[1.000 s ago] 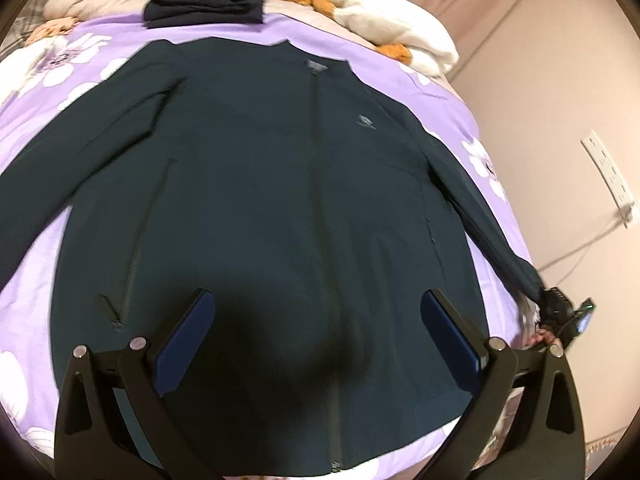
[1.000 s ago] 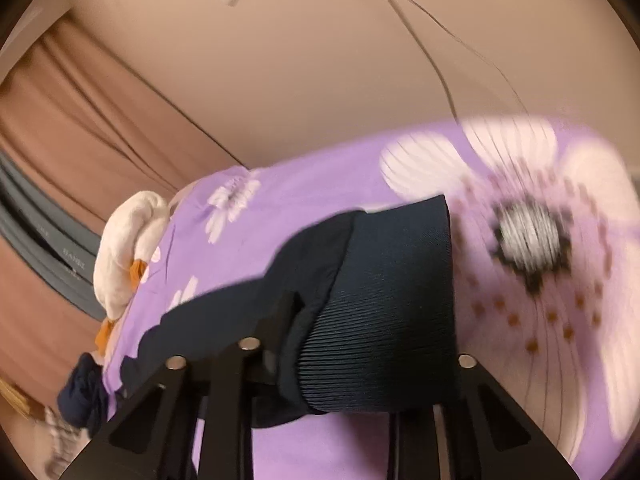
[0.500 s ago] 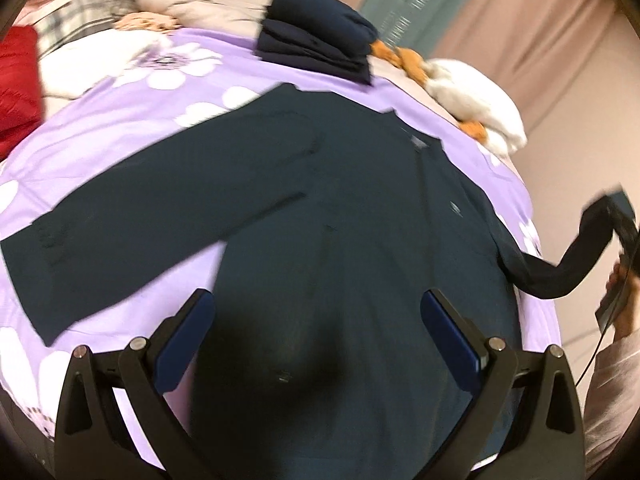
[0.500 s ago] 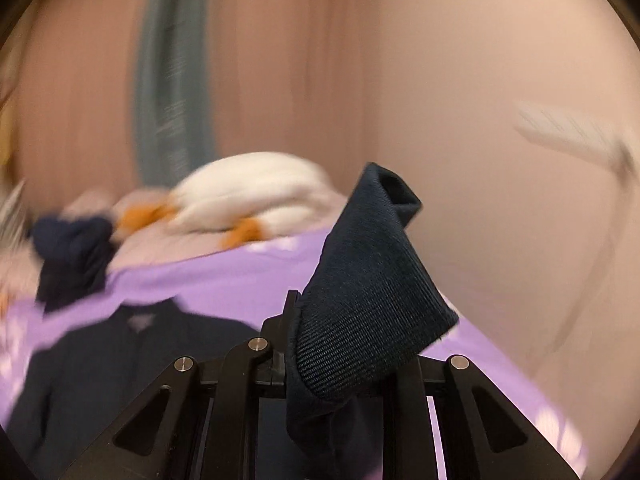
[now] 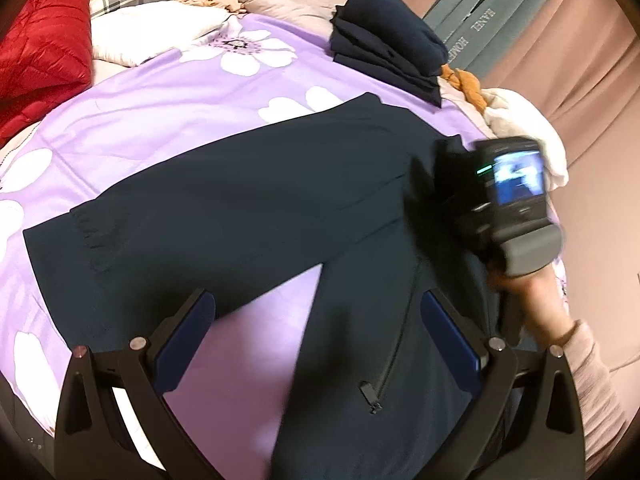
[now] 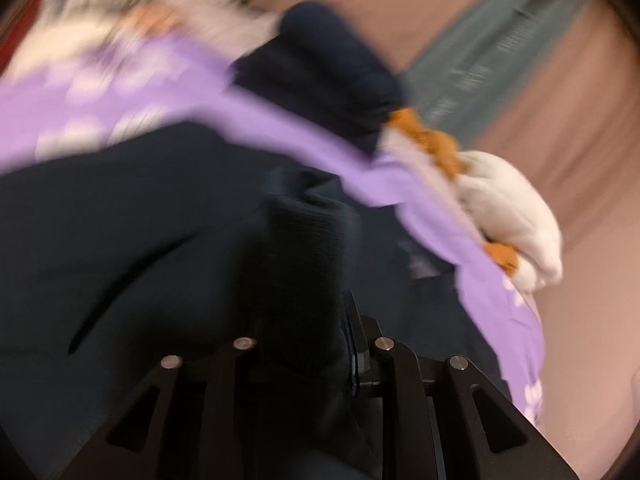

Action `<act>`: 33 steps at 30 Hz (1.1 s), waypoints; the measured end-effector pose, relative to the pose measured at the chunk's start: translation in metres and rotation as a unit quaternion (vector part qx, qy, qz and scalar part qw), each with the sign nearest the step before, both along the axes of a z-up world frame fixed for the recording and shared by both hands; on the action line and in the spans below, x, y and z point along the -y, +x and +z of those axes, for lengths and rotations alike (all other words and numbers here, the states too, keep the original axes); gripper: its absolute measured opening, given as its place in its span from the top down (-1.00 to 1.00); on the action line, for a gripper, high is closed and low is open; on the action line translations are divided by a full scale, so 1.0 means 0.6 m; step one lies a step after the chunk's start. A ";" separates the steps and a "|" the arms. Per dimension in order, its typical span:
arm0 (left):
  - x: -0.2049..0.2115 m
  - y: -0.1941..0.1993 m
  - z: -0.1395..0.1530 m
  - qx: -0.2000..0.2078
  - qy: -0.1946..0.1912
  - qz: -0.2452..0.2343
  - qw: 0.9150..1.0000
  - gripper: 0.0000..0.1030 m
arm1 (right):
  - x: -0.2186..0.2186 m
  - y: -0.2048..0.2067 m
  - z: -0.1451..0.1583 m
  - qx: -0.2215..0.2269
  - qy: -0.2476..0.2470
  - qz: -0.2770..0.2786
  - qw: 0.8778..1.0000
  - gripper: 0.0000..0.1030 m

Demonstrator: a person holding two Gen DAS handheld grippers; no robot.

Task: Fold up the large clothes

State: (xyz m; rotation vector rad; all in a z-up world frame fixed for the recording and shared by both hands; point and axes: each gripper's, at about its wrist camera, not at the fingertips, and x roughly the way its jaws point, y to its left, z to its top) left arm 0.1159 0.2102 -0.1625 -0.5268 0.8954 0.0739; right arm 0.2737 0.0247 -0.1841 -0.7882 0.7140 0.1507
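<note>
A dark navy zip jacket (image 5: pixel 320 208) lies face up on the purple flowered bedspread (image 5: pixel 160 92), its left sleeve (image 5: pixel 132 240) stretched out to the left. My left gripper (image 5: pixel 316 332) is open and empty above the jacket's lower left side. My right gripper (image 6: pixel 310 320) is shut on the ribbed cuff (image 6: pixel 304 264) of the right sleeve and holds it above the jacket's chest. It also shows in the left wrist view (image 5: pixel 504 208), held in a hand over the jacket's right side.
A folded navy stack (image 5: pixel 388 56) sits at the head of the bed. A red quilted jacket (image 5: pixel 36 56), white bedding (image 5: pixel 152 36) and a white and orange pile (image 5: pixel 520 128) lie round the bedspread's edges. Pink curtains (image 5: pixel 580 40) hang behind.
My right gripper has lifted the right cuff off the bed's edge and carried it inward over the jacket's chest. My left gripper has swung left toward the left sleeve, still open.
</note>
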 end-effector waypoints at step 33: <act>0.197 0.369 -0.079 -0.018 -0.059 -0.143 0.988 0.26 | 0.629 0.129 0.097 -0.081 0.433 -0.293 0.849 -0.22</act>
